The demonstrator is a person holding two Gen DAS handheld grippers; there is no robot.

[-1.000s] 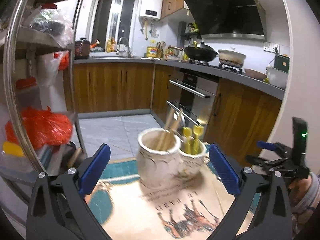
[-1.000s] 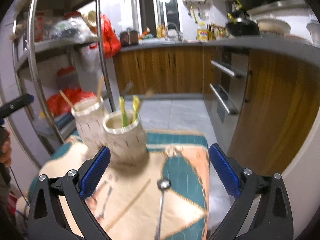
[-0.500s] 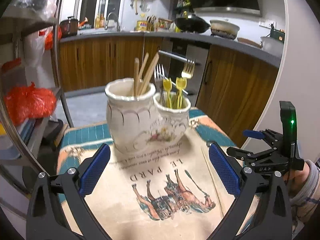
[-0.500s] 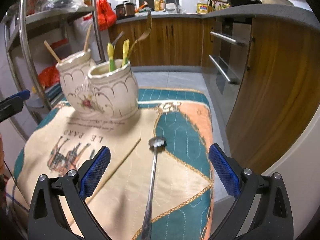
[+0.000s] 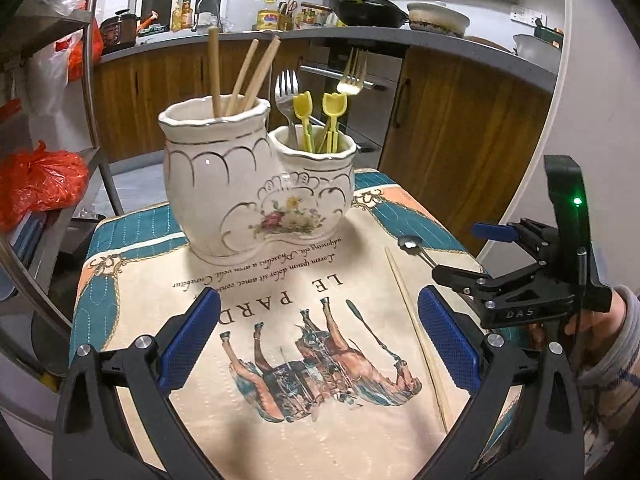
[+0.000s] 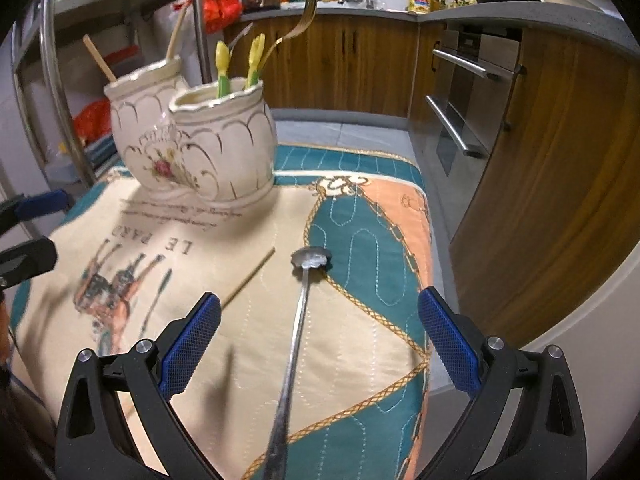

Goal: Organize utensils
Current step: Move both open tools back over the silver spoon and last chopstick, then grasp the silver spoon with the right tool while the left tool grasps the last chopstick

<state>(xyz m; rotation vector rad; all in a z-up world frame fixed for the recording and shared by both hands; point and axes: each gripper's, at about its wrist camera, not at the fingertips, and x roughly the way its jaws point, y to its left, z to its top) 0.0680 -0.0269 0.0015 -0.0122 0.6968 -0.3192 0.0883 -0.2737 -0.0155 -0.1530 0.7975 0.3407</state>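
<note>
Left claw (image 5: 318,334): jaws spread wide, nothing between them; it hangs above the printed cloth, facing the holder.
Right claw (image 6: 318,334): jaws spread wide, holding nothing; the spoon's handle runs up between the two fingers without touching either.
Right hand (image 5: 596,320): grips the right claw's handle at the tabletop's right edge; a grey sleeve shows at the wrist.
Utensil holder (image 5: 256,184): white ceramic, two joined pots with gilt trim and a flower motif, upright near the far edge of the tabletop.
Taller pot (image 5: 214,160): holds three wooden chopsticks (image 5: 240,76), leaning.
Shorter pot (image 5: 314,184): holds a silver fork (image 5: 288,88), a gold fork (image 5: 352,72) and two yellow tulip-topped picks (image 5: 318,110).
Spoon (image 6: 296,340): metal, long-handled, lying flat on the cloth toward the right edge, scalloped bowl pointing at the far edge.
Loose chopstick (image 5: 416,328): lying flat on the cloth just left of the spoon, well apart from the holder.
Tabletop cloth (image 5: 132,240): quilted, beige centre with a horse print and lettering, teal and peach border; it covers the whole tabletop.
Surroundings: wooden kitchen cabinets (image 6: 352,60) behind; metal shelving rack (image 5: 90,80) beyond the left edge.
</note>
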